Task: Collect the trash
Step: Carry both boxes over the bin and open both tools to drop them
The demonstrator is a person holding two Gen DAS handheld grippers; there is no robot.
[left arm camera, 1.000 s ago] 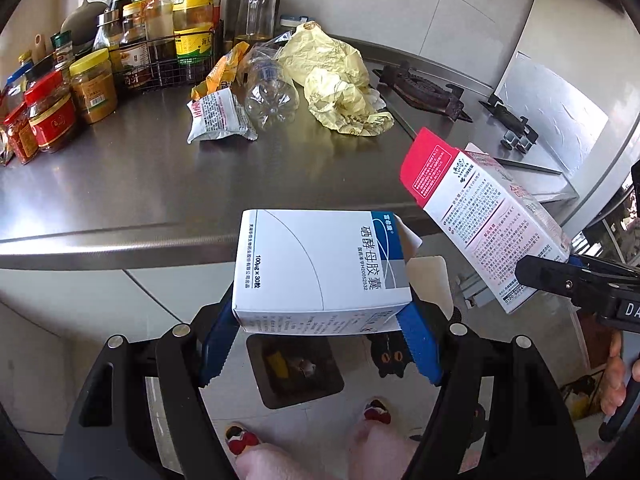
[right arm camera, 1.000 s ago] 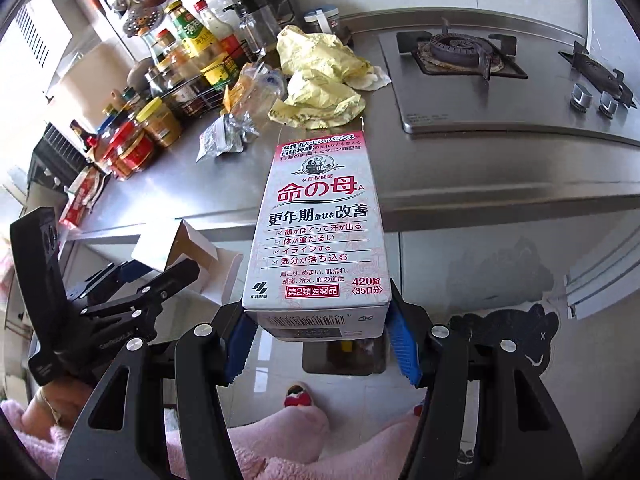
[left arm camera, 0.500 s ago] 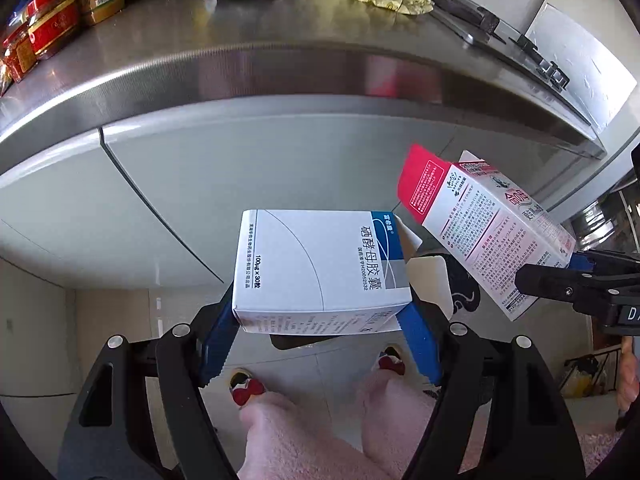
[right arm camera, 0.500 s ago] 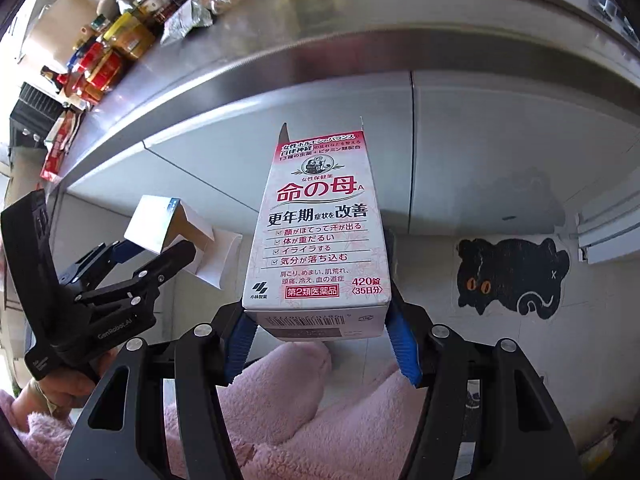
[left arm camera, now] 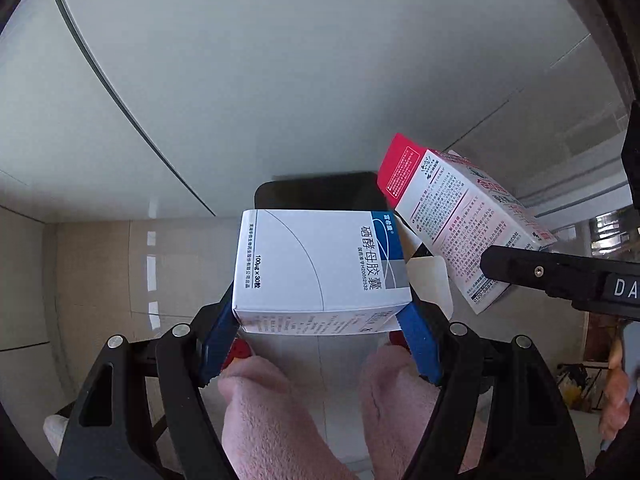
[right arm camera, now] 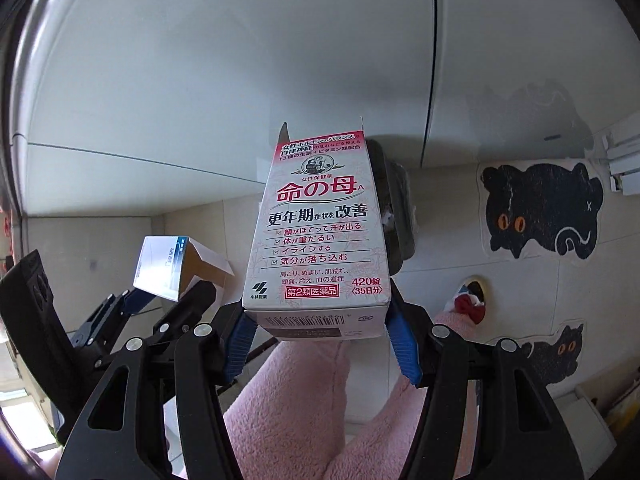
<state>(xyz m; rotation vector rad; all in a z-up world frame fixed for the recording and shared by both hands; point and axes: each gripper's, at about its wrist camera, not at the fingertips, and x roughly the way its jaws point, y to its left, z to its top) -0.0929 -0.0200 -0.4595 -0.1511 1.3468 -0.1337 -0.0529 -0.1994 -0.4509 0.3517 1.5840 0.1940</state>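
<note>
Partly hidden: black bin (left arm camera: 316, 194) behind boxes (left arm camera: 320, 268)

- The black bin (left arm camera: 316, 194) is mostly hidden behind the blue-and-white box (left arm camera: 320, 264); only its far rim shows.
- In the right wrist view, the pink-and-white box (right arm camera: 316, 236) covers most of the bin (right arm camera: 400, 216), so its contents cannot be told.
- The lower cat mat (right arm camera: 560, 354) is partly cut off by the gripper arm.

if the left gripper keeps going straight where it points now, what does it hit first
Most likely the dark bin on the floor, just past the white and blue cardboard box clamped in the left gripper. Depth is unclear; the bin is mostly hidden behind that box.
</note>
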